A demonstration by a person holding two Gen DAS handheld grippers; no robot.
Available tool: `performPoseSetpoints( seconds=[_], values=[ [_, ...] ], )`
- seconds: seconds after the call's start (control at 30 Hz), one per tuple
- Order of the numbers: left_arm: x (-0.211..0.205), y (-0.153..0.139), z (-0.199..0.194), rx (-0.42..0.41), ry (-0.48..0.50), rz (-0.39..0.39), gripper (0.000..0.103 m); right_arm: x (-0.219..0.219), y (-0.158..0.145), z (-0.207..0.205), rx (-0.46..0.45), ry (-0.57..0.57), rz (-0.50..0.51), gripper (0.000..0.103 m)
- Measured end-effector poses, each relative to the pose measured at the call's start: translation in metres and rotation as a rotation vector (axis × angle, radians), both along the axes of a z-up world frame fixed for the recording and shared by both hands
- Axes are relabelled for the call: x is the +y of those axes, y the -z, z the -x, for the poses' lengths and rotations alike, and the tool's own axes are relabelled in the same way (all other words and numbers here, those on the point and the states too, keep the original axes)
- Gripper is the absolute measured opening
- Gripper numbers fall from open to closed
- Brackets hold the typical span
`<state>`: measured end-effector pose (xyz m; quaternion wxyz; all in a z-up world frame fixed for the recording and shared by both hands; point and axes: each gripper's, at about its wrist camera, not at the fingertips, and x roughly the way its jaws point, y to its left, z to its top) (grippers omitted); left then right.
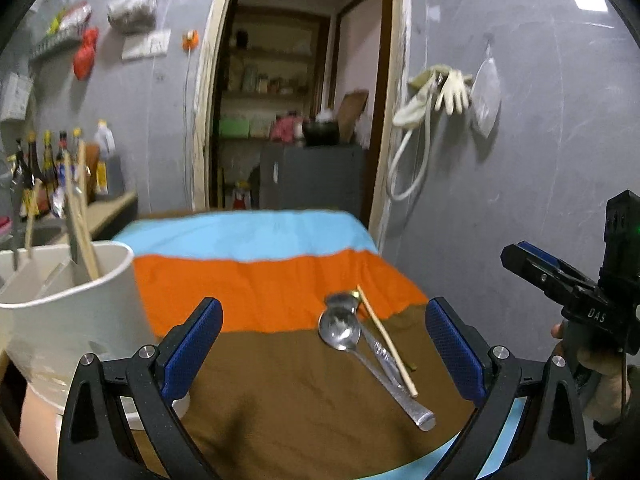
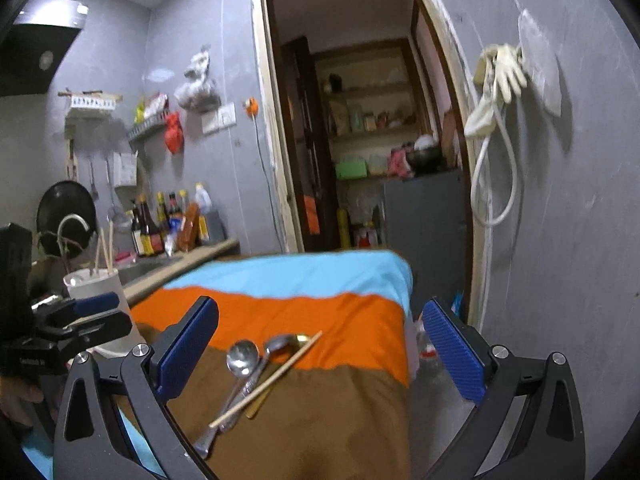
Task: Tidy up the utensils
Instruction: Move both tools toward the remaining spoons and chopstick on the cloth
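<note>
Lying together on the brown band of a striped cloth (image 1: 280,392), the loose utensils form a small heap: a steel spoon (image 1: 340,330) with its bowl up, a second spoon (image 1: 341,301) just behind it, and a single wooden chopstick (image 1: 386,340) resting across their handles. In the right wrist view a gold-coloured utensil (image 2: 298,338) shows beneath the chopstick (only its tip and part of its handle are visible, so its kind cannot be told). The cloth runs from brown through an orange band to a light blue one at the far end.

At the left edge of the table stands a white utensil holder (image 1: 68,312), upright, with inner dividers; chopsticks (image 1: 82,232) and a few metal handles lean inside it. It sits well apart from the heap.

The left gripper (image 1: 324,354) hovers over the brown band with its blue-padded fingers (image 1: 192,344) spread wide and nothing between them; the heap lies toward its right finger. The right gripper (image 2: 320,352) is likewise spread wide and empty, above the heap, which lies toward its left finger. A hand (image 1: 600,376) grips the right tool's handle at the edge of the left wrist view.

Behind the table are a grey wall, an open doorway (image 1: 296,92) onto shelves, and gloves (image 1: 440,88) hanging from a hook.
</note>
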<state>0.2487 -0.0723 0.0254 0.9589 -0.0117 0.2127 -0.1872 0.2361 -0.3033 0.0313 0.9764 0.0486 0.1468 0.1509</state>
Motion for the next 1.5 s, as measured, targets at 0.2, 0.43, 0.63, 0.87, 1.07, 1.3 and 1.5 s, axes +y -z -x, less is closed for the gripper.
performPoseSetpoints(
  seconds=[0.2, 0.43, 0.63, 0.87, 1.07, 1.3, 1.5],
  values=[
    [-0.010, 0.013, -0.031, 0.135, 0.034, -0.029, 0.097, 0.005, 0.017, -0.035, 0.168, -0.030, 0.028, 0.081],
    [-0.005, 0.032, -0.078, 0.336, 0.086, 0.036, 0.064, 0.018, 0.039, -0.072, 0.346, -0.093, 0.064, 0.056],
    [0.007, 0.043, -0.108, 0.458, 0.108, 0.143, 0.048, 0.021, 0.048, -0.103, 0.449, -0.127, 0.050, 0.037],
    [0.018, 0.050, -0.124, 0.521, 0.151, 0.215, 0.034, 0.032, 0.056, -0.130, 0.534, -0.165, 0.048, 0.030],
    [0.028, 0.050, -0.126, 0.543, 0.178, 0.246, 0.030, 0.042, 0.062, -0.143, 0.592, -0.177, 0.067, 0.028],
    [0.025, 0.053, -0.127, 0.562, 0.197, 0.264, 0.020, 0.045, 0.065, -0.150, 0.633, -0.176, 0.105, 0.027],
    [0.021, 0.055, -0.129, 0.583, 0.209, 0.264, 0.003, 0.050, 0.061, -0.155, 0.660, -0.189, 0.148, 0.025]
  ],
)
